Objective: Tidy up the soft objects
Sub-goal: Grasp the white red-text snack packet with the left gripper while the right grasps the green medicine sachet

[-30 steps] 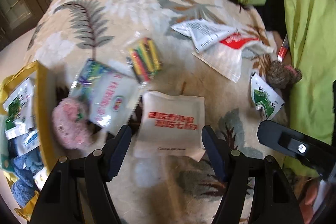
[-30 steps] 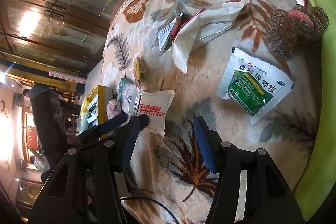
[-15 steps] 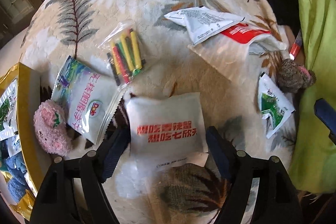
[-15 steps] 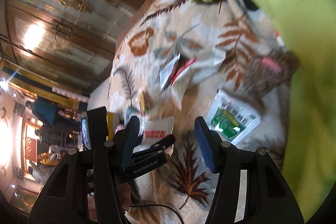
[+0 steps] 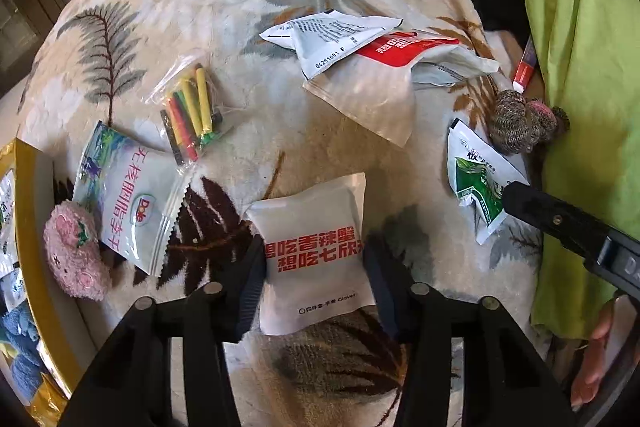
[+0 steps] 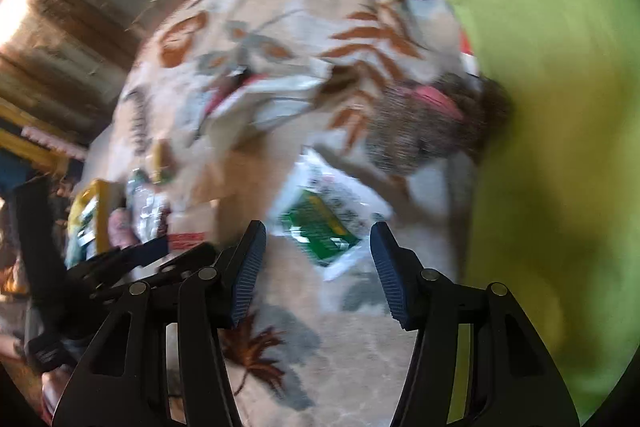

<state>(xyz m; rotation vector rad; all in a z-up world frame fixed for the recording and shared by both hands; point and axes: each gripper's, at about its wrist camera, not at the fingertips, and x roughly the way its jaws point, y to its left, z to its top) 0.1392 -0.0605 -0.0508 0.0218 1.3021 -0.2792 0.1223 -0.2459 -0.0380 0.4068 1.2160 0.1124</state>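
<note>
Lying flat on the leaf-patterned blanket point(image 5: 248, 7), the white packet with red lettering point(image 5: 316, 251) sat low in the left wrist view, between the two fingers of the left gripper point(image 5: 314, 283). Those jaws were closing, their pads at the packet's side edges, though whether they already pressed on it could not be told. To the packet's left lay a Dole snack pouch point(image 5: 128, 203), with a pink plush toy point(image 5: 74, 259) touching its lower corner and a clear bag of coloured crayons point(image 5: 190, 111) just above it. A yellow-rimmed basket point(image 5: 30, 227) stood at the far left edge, holding packets and something blue and fuzzy. Farther up the blanket, a crumpled white and red pouch point(image 5: 380, 63) lay on a beige one. To the right, a green and white medicine sachet point(image 5: 476, 187) lay beside a brown knitted toy point(image 5: 516, 123), near the lime-green cloth point(image 5: 580, 47).

One black finger of the right gripper point(image 6: 318, 267) reached in from the right of the left wrist view, over the sachet's lower corner. In the blurred right wrist view, that gripper's fingers stood wide apart and held nothing, with the sachet point(image 6: 320, 227) on the blanket beyond them.
</note>
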